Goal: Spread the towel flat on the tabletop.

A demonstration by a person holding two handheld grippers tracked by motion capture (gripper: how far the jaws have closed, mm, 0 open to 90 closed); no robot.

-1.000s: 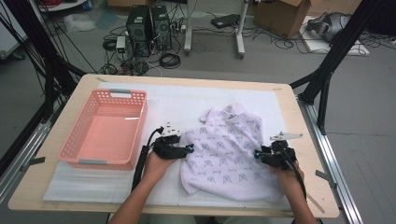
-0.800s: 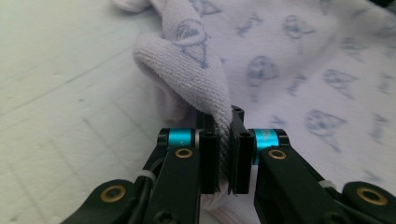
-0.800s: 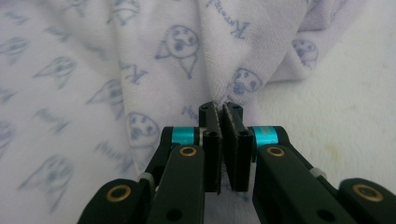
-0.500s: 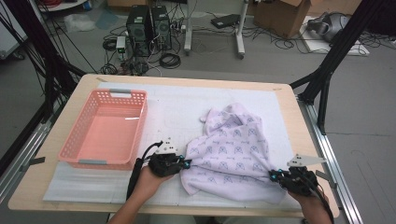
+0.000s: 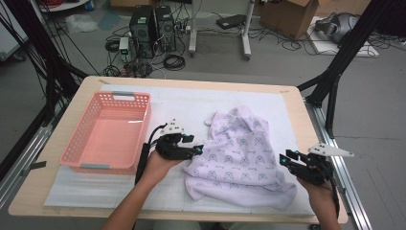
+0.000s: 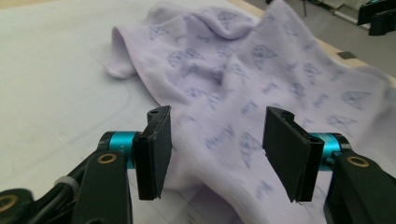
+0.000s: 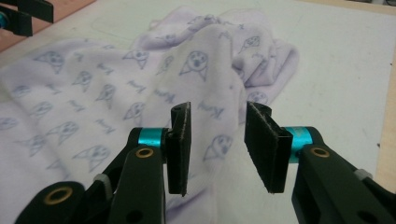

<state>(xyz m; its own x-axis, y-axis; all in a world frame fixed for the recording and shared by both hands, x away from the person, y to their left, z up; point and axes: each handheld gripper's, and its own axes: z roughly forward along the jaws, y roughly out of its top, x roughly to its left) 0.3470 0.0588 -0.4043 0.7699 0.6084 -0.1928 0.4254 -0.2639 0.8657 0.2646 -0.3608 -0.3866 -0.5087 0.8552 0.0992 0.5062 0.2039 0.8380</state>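
Note:
A lilac cloth point(image 5: 239, 153) printed with small animal faces lies rumpled and partly spread on the white mat. My left gripper point(image 5: 198, 149) hovers at the cloth's left edge. Its jaws have just been opening, and they stand apart above the fabric point(image 6: 243, 88) with nothing pinched between them. My right gripper point(image 5: 286, 160) is at the cloth's near right corner. Its jaws have also just been opening, with a clear gap over the cloth point(image 7: 116, 93). The right gripper point(image 6: 378, 16) shows far off in the left gripper view, and the left gripper point(image 7: 23, 14) in the right gripper view.
An empty pink basket point(image 5: 107, 132) stands on the left of the white mat point(image 5: 191, 103). The wooden table's edge point(image 5: 316, 139) runs close to my right hand. Black frame posts, computers and cables stand on the floor beyond the table.
Both grippers drew the cloth toward the near edge, then let go and rose. The right hand moved out to the right. The cloth now lies flatter and wider.

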